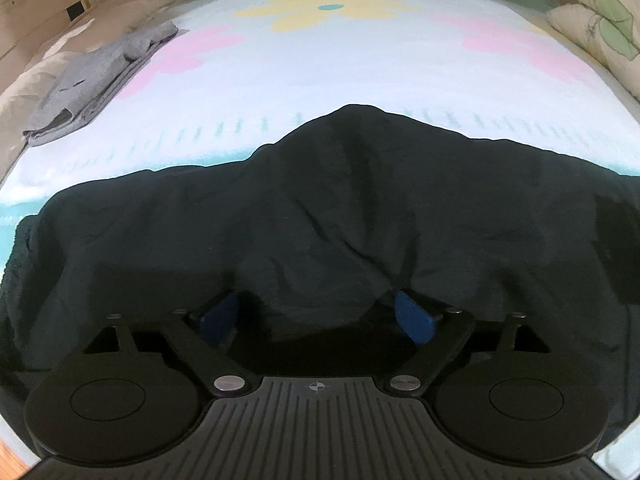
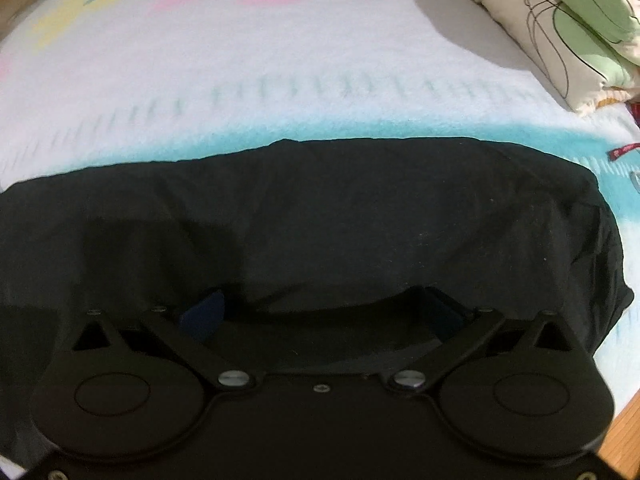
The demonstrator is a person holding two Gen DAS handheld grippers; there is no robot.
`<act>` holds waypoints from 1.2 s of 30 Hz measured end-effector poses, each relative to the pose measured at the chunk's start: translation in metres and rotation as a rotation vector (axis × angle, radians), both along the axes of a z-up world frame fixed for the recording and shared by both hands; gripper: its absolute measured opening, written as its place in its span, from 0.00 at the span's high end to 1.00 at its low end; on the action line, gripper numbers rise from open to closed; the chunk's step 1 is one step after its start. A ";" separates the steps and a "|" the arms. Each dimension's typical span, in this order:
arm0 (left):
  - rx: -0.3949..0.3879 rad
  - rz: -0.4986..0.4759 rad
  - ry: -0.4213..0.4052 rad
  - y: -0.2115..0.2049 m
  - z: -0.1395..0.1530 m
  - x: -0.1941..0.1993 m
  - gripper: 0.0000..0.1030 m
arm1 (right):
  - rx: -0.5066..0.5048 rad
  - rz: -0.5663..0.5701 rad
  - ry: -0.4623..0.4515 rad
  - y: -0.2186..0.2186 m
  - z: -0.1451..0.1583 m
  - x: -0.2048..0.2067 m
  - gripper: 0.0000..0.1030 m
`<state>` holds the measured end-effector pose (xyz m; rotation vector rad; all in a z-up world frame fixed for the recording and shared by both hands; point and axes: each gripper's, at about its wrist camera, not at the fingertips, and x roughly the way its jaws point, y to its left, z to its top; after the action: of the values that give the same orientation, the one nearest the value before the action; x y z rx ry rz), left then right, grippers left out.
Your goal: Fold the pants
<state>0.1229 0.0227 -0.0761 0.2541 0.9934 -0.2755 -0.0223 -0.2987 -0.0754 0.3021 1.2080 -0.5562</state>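
Dark, nearly black pants (image 1: 320,208) lie spread across the near part of a flower-print bed cover (image 1: 320,60). A raised, creased ridge of cloth runs up the middle to a peak. My left gripper (image 1: 316,312) points down at them with its jaws wide apart, and the foot of that ridge lies between the blue pads (image 1: 414,316) without being pinched. In the right wrist view the pants (image 2: 320,208) lie flatter, with a rounded end at the right. My right gripper (image 2: 324,308) hovers over them, open wide, with only flat cloth under its blue pads (image 2: 204,312).
A folded grey garment (image 1: 96,80) lies at the far left of the bed. Cream and green pillows (image 1: 600,20) are stacked at the far right, also in the right wrist view (image 2: 560,20). The bed's edge and wooden floor (image 2: 624,420) show at lower right.
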 end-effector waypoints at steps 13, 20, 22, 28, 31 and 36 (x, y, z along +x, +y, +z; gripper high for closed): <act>0.186 -0.116 -0.082 -0.086 0.022 -0.024 0.18 | -0.002 -0.053 0.035 0.008 0.007 0.014 0.00; 0.205 -0.208 -0.046 -0.123 0.011 -0.033 0.18 | 0.006 -0.078 0.061 0.003 0.003 0.015 0.00; 0.224 -0.219 -0.062 -0.127 0.010 -0.035 0.18 | 0.007 -0.071 0.060 0.000 0.000 0.013 0.00; 0.219 -0.231 -0.038 -0.123 0.010 -0.033 0.16 | 0.011 -0.037 0.038 -0.003 0.002 0.009 0.00; 0.172 -0.195 -0.011 -0.117 0.009 -0.030 0.14 | -0.002 -0.037 0.022 -0.014 0.004 0.001 0.01; 0.105 -0.158 0.010 -0.108 0.008 -0.025 0.13 | -0.040 -0.110 -0.003 -0.042 0.006 -0.021 0.01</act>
<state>0.0977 -0.0857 -0.0680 0.4278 1.0004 -0.3692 -0.0432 -0.3411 -0.0697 0.3366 1.1813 -0.6738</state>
